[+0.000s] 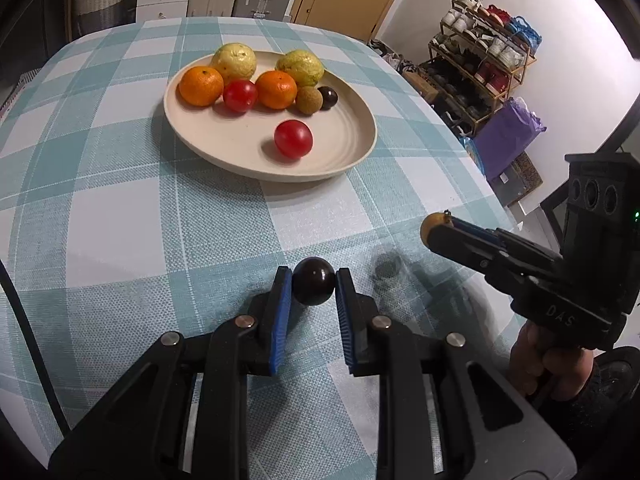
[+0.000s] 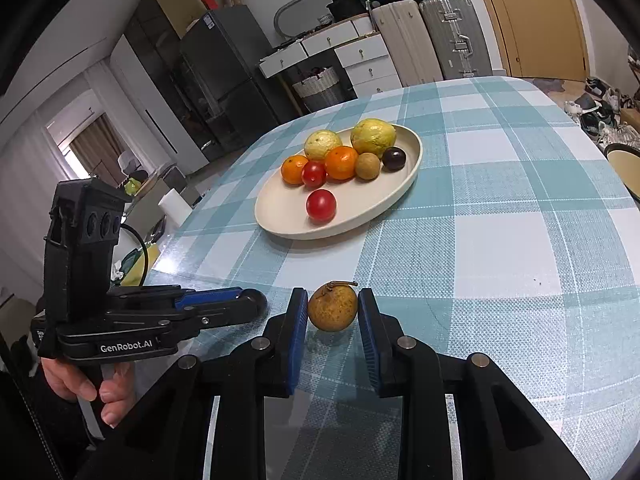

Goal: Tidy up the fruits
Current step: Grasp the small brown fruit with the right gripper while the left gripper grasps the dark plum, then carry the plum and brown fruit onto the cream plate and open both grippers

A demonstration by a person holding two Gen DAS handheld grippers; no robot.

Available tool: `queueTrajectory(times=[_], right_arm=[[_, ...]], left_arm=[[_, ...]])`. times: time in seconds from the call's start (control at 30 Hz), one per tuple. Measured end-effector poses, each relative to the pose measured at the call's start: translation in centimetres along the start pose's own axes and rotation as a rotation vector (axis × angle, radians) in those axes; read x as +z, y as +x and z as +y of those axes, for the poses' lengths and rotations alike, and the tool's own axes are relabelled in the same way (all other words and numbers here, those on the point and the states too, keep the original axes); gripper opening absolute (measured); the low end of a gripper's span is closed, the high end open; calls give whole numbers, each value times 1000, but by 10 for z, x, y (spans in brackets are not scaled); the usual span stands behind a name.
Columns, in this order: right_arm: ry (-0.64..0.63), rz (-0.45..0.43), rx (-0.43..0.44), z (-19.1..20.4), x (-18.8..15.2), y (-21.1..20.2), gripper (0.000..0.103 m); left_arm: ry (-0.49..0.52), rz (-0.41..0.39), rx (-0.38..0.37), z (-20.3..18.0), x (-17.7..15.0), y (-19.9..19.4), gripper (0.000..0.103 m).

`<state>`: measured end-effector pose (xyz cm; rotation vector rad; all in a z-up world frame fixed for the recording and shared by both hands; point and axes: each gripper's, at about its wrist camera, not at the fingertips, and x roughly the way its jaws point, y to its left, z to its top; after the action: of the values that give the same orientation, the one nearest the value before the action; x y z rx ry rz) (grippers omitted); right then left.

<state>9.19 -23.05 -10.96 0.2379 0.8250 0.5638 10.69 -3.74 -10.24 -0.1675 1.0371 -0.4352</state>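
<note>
Left-wrist view first: the left gripper [image 1: 314, 286] is closed on a small, glossy, dark purple round fruit [image 1: 314, 286], its blue pads touching both sides, low over the teal-and-white checked tablecloth [image 1: 120, 220] and well short of the cream oval plate [image 1: 356, 148]. That plate already holds two yellow-green guavas, two oranges, two red tomatoes, a brown longan and another dark fruit. To the plate's near right, the right gripper [image 1: 434, 232] shows side-on with a brown fruit at its tip.

Right-wrist view: the right gripper clamps a speckled brown round fruit with a stem [image 2: 333, 307], lifted above the cloth, nearer than the plate.

Risks, as I judge them: both fruits are smooth and round, pinched near the fingertips, so a tilt or jolt could squirt one out. Released carelessly on the plate, either could roll and knock the lone tomato [image 1: 293, 139].
</note>
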Motion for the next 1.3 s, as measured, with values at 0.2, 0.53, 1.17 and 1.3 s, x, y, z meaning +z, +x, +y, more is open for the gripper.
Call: queueTrajectory(times=[0.2,0.53,1.17,1.3], right_arm=[[0,3,1,2,3,3,26],[-10,5,14,11,20,12,26],[-64,24,51,32,88,58,26],[-65,40,53,33,98,72,26]], left_arm=[[-15,-27,-13,9,4,-12,19],[-63,-86,-29,34,28,-33,19],[-123,-124,-27,71,102,-19,19],[-133,-111,-23,79,110,-8,19]])
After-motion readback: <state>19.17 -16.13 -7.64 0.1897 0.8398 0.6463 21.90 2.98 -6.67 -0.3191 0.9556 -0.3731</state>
